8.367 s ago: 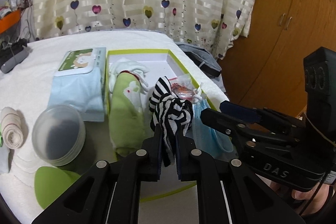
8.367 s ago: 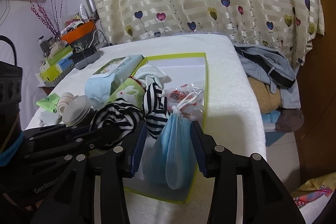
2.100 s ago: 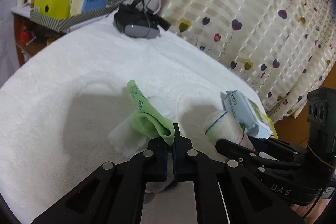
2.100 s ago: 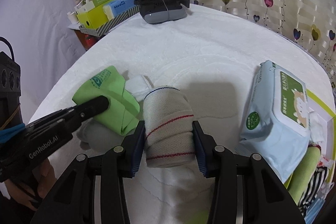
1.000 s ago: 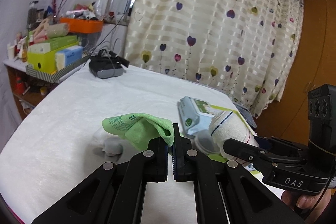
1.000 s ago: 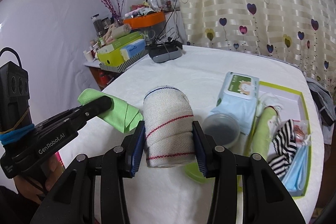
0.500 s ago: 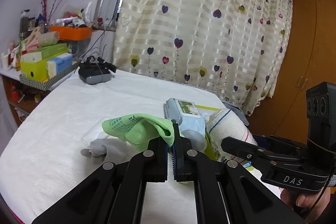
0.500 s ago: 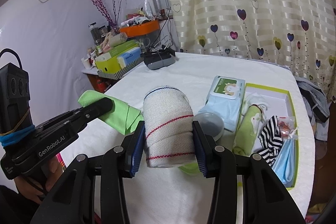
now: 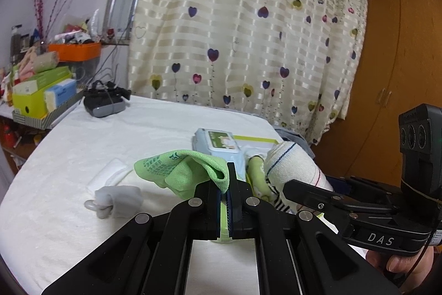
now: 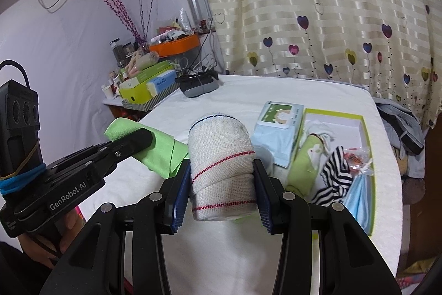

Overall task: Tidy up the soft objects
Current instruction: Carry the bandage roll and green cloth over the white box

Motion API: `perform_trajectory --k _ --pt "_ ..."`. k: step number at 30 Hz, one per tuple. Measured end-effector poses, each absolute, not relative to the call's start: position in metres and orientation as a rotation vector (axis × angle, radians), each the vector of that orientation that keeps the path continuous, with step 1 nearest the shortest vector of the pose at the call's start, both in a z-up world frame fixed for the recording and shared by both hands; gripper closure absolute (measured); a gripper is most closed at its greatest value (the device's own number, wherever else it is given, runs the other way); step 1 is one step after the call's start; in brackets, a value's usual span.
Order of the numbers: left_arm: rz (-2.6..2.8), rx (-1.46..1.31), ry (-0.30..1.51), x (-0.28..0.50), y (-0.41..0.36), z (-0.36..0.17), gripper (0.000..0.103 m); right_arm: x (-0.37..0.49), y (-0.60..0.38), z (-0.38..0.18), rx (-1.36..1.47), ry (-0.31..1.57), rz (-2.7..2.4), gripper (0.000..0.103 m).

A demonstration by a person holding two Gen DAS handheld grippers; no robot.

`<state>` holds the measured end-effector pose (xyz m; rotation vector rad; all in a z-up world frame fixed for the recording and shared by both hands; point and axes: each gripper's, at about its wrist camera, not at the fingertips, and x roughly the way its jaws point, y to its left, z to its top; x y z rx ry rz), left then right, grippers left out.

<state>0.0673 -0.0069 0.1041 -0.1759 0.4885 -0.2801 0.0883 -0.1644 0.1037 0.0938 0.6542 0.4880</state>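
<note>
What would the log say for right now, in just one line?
left hand-held gripper: shut on green cloth | right hand-held gripper: shut on bandage roll | both above table | box: partly filled

White-covered table [image 10: 276, 90]: wet-wipes pack [image 10: 277, 126] at centre; green-rimmed box [image 10: 367, 154] at 3 o'clock; black headset [image 10: 197, 86] at 11 o'clock.

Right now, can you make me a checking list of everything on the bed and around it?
Surface: white cover, mostly bare.
Job's things: green cloth and bandage roll lifted; green-edged box holds striped cloth, blue mask.
Clutter: wipes pack, grey sock.
Grippers: left gripper pinches the green cloth; right gripper clamps the roll.
Cables: wires behind the headset.
Surroundings: heart curtain, wooden wardrobe.
</note>
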Motion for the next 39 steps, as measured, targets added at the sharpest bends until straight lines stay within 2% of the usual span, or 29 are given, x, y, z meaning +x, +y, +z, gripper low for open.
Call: perform_trajectory --k 39 --pt "-0.475 -0.070 0.609 0.115 -0.124 0.076 0.100 0.105 -0.290 0.067 0.249 0.708 0.273 0.059"
